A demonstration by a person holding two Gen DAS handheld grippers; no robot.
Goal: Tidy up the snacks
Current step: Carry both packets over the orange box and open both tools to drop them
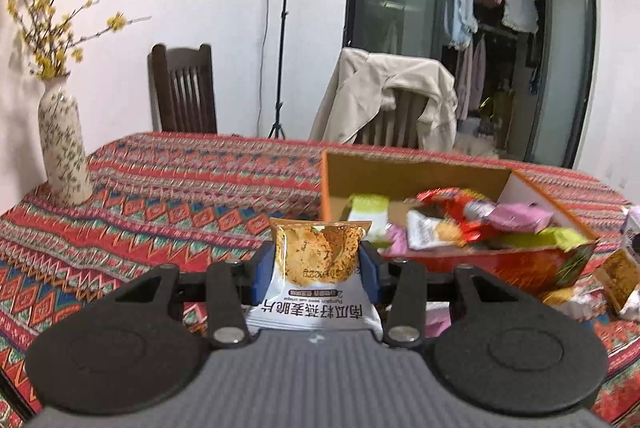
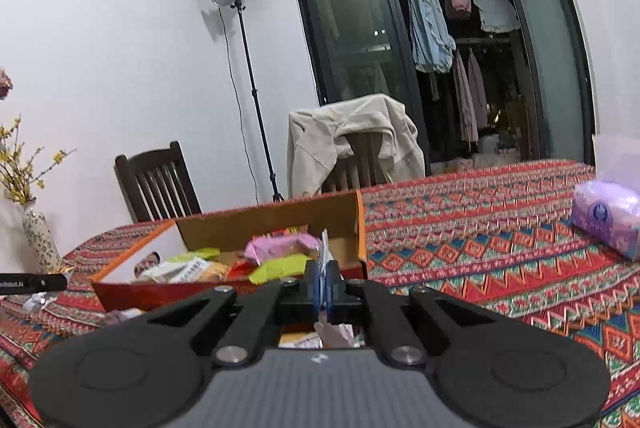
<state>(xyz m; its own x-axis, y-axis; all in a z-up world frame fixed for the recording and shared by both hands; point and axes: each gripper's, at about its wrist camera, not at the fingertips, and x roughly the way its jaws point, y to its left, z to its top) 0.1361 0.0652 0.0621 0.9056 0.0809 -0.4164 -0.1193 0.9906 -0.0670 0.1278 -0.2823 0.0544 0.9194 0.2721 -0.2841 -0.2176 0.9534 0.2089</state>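
The left gripper (image 1: 318, 268) is clamped on a white-and-orange oat crisp packet (image 1: 316, 268), its blue pads (image 1: 262, 274) pressing the packet's two side edges; the packet stands raised above the patterned tablecloth (image 1: 160, 196) and faces the camera upside down. Its label carries large Chinese characters, a smaller English line that seems to read "Pumpkin seed oat crisps", and a photo of round golden crisps under a crimped top seam. Beyond it to the right sits the open cardboard box (image 1: 416, 168) with an orange rim and red near wall, holding a heap of snack packs: a lime-green one (image 1: 368, 208), a pink one (image 1: 520, 216), a red one (image 1: 448, 200) and a white pack with a biscuit picture (image 1: 430, 234). More loose packets (image 1: 576, 302) lie on the cloth at the near right of the box. A floral vase (image 1: 64, 152) with yellow blossom stands at the far left. In the right wrist view the right gripper (image 2: 323, 288) is pinched tight on a thin white wrapper (image 2: 325, 250), whose edge sticks up above the pads while the rest hangs crumpled beneath; its print cannot be read. At the left edge a black bar (image 2: 34, 283) bears part of the lettering "nRobot.AI". A purple tissue pack (image 2: 606, 218) rests on the cloth at the far right, well apart from the box.
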